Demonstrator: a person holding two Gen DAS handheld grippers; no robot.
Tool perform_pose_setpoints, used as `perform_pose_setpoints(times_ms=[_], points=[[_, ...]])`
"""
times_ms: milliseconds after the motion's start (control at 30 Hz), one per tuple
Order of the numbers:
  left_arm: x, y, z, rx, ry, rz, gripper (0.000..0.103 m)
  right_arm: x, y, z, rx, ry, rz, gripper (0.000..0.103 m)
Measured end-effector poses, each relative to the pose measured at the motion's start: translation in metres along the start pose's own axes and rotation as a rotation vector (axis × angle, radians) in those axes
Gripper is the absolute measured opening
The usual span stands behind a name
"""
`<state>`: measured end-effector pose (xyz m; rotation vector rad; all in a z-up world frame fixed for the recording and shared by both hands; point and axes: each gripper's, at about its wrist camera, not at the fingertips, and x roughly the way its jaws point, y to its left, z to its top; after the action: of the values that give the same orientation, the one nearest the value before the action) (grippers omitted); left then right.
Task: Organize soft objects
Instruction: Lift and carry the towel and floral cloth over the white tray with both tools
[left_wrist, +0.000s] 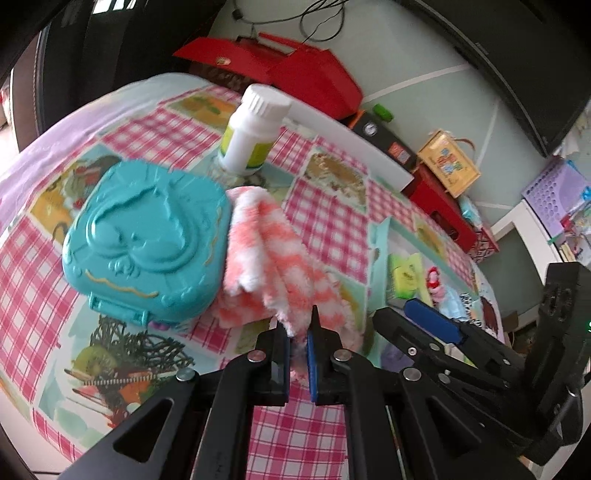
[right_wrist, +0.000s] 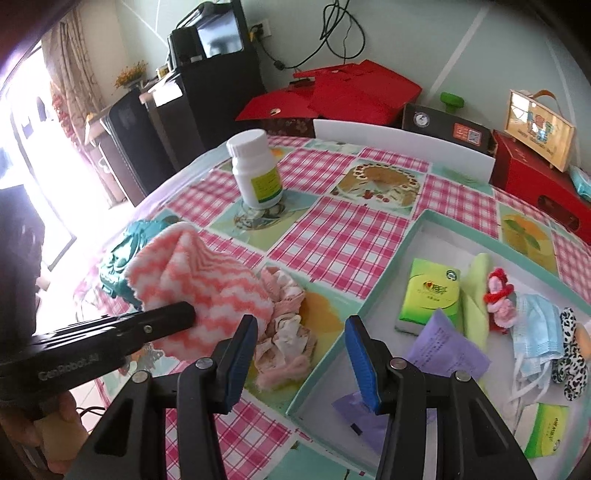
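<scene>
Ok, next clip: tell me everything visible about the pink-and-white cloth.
The pink-and-white cloth looks like fluffy microfibre with a coral-and-white zigzag pattern. It is bunched into loose folds, one edge pinched between the shut fingers of the left hand-held gripper, so it hangs partly lifted. It sits beside the teal plastic case and appears to rest against it, next to a crumpled pale pink fabric on the checked tablecloth.
</scene>
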<state>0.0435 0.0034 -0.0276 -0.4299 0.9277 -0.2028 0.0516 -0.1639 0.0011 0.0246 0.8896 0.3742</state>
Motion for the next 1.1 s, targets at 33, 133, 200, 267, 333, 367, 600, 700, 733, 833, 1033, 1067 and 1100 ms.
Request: perform_pose_setpoints(times_ms=[33, 133, 200, 267, 333, 367, 600, 700, 733, 833, 1033, 1067, 1100], points=[[-0.003, -0.002, 0.000, 0.009, -0.014, -0.009, 0.007, -0.001, -0.002, 0.000, 0.006, -0.005, -0.001, 0.053], [-0.009, -0.007, 0.002, 0.023, -0.047, -0.031, 0.007, -0.005, -0.007, 0.001, 0.028, -0.019, -0.005, 0.053], [-0.013, -0.010, 0.005, 0.034, -0.071, -0.046, 0.007, -0.007, -0.010, 0.002, 0.038, -0.025, -0.007, 0.053], [-0.020, -0.011, 0.006, 0.046, -0.103, -0.061, 0.007, -0.009, -0.012, 0.002, 0.047, -0.029, -0.007, 0.053], [-0.027, -0.014, 0.008, 0.056, -0.137, -0.077, 0.007, -0.009, -0.013, 0.002, 0.052, -0.029, -0.006, 0.053], [-0.030, -0.015, 0.008, 0.061, -0.152, -0.082, 0.007, -0.009, -0.012, 0.001, 0.052, -0.029, -0.005, 0.053], [-0.064, -0.021, 0.014, 0.092, -0.295, -0.113, 0.007, -0.003, 0.003, 0.002, 0.010, -0.017, 0.016, 0.053], [-0.074, -0.021, 0.015, 0.102, -0.337, -0.108, 0.007, 0.003, 0.011, 0.001, -0.011, -0.001, 0.028, 0.053], [-0.076, -0.021, 0.016, 0.104, -0.347, -0.101, 0.007, 0.005, 0.014, 0.001, -0.019, 0.004, 0.029, 0.053], [-0.079, -0.019, 0.018, 0.098, -0.360, -0.097, 0.007, 0.013, 0.023, 0.000, -0.044, 0.026, 0.029, 0.053], [-0.077, -0.017, 0.019, 0.089, -0.353, -0.096, 0.007, 0.031, 0.037, -0.004, -0.098, 0.080, -0.005, 0.053], [-0.077, -0.017, 0.019, 0.088, -0.353, -0.095, 0.007, 0.034, 0.039, -0.005, -0.107, 0.090, -0.013, 0.053], [-0.077, -0.016, 0.019, 0.085, -0.354, -0.093, 0.007, 0.037, 0.040, -0.005, -0.114, 0.098, -0.020, 0.053]])
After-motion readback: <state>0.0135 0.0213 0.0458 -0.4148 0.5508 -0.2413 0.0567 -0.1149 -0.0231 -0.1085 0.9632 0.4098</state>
